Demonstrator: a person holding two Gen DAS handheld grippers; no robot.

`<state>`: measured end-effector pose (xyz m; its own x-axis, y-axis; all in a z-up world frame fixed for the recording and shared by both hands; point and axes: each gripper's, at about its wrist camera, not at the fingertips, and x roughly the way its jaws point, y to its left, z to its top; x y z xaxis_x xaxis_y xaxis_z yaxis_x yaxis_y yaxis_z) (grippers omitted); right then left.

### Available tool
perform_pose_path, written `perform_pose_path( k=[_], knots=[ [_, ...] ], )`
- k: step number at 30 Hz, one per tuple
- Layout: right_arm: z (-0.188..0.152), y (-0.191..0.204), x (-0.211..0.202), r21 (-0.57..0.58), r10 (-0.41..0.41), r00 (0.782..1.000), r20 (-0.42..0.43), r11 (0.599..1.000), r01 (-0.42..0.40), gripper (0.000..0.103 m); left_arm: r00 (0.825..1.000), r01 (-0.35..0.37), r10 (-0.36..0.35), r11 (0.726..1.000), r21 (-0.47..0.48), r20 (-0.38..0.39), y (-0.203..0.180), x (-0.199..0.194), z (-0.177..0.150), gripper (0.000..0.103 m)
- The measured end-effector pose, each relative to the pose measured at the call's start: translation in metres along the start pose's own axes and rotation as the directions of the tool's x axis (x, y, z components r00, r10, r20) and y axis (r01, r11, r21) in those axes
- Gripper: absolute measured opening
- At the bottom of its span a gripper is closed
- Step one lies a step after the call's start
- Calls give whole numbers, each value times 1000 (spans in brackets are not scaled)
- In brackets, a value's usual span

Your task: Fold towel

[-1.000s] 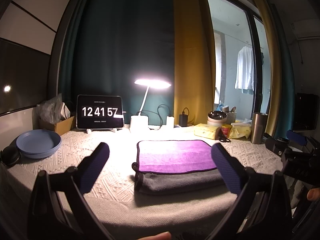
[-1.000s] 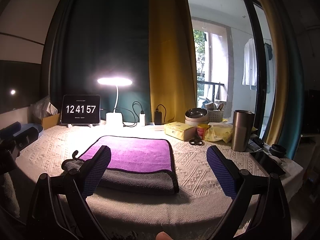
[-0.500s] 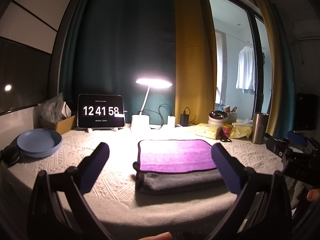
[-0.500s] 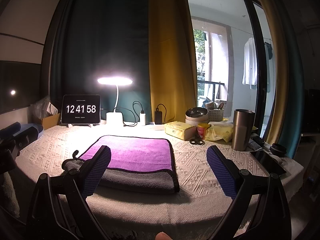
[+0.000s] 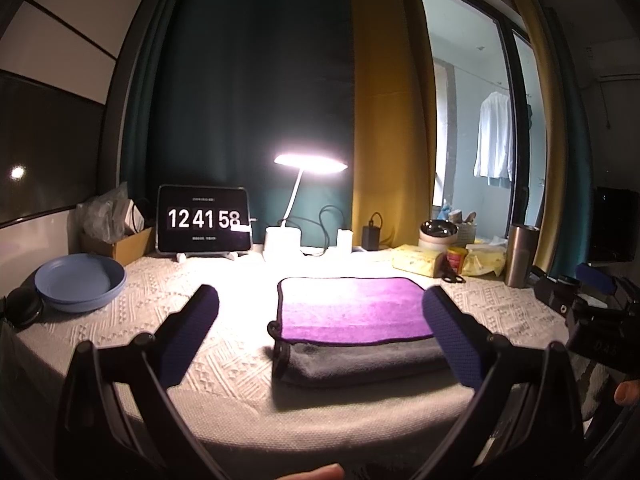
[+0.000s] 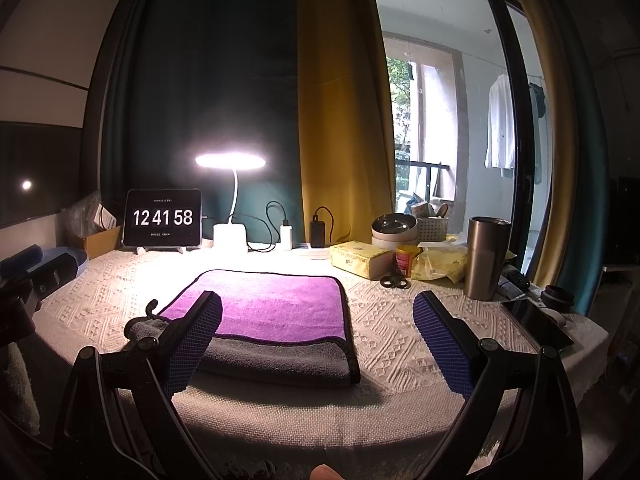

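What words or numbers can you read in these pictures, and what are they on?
"12 41 58": on the tablet clock behind the towel.
Small lines above and below the digits: too small to read.
Red can label: blurred.
Yellow tissue pack print: unreadable.

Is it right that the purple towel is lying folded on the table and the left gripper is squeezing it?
Not quite. The towel does lie folded on the table, but the left gripper is open and holds nothing, as the left wrist view shows.
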<state>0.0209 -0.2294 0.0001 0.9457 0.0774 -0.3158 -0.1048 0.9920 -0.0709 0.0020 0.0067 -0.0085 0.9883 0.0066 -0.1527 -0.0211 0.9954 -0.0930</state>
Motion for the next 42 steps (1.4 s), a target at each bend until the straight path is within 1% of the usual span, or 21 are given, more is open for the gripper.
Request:
perform_pose_path(
  k=[8, 14, 20, 23, 25, 26, 28, 31, 32, 34, 37, 39, 42],
  knots=[
    [-2, 0, 2, 3, 2, 1000, -5, 1000, -2, 99, 1000, -3, 3, 1000, -5, -26, 1, 6, 0, 102],
    [-4, -1, 10, 7, 5, 1000, -17, 1000, -4, 99, 996, -1, 1, 1000, -1, -93, 4, 25, -1, 102],
    [-7, -10, 27, 21, 10, 999, -46, 1000, -9, 99, 982, 26, -26, 1000, -3, -187, 7, 54, -5, 102],
    [-9, -16, 40, 29, 16, 997, -71, 999, -14, 98, 972, 39, -41, 999, -12, -231, 9, 71, -9, 102],
    [-11, -19, 50, 33, 21, 995, -93, 999, -18, 97, 962, 42, -45, 999, -18, -269, 11, 84, -12, 101],
    [-12, -20, 54, 33, 22, 994, -107, 999, -19, 96, 958, 42, -46, 999, -19, -282, 11, 88, -14, 101],
    [-16, -21, 66, 35, 29, 990, -140, 999, -24, 91, 949, 47, -53, 999, -26, -311, 12, 99, -18, 101],
    [-22, -22, 85, 46, 62, 976, -207, 998, -54, 85, 936, 61, -69, 998, -35, -345, 14, 113, -24, 101],
    [-25, -21, 93, 49, 78, 968, -240, 996, -68, 83, 929, 66, -77, 997, -42, -361, 15, 118, -27, 101],
    [-31, -21, 107, 53, 92, 951, -297, 995, -80, 73, 916, 82, -102, 994, -69, -387, 20, 128, -30, 101],
    [-39, -23, 126, 83, 118, 922, -369, 992, -93, 70, 906, 90, -112, 993, -72, -409, 21, 138, -33, 99],
    [-42, -25, 134, 97, 128, 909, -396, 991, -97, 69, 895, 100, -123, 992, -76, -428, 21, 144, -34, 90],
    [-46, -29, 144, 113, 134, 897, -422, 989, -94, 66, 876, 107, -138, 990, -94, -462, 23, 154, -37, 86]
  ],
)
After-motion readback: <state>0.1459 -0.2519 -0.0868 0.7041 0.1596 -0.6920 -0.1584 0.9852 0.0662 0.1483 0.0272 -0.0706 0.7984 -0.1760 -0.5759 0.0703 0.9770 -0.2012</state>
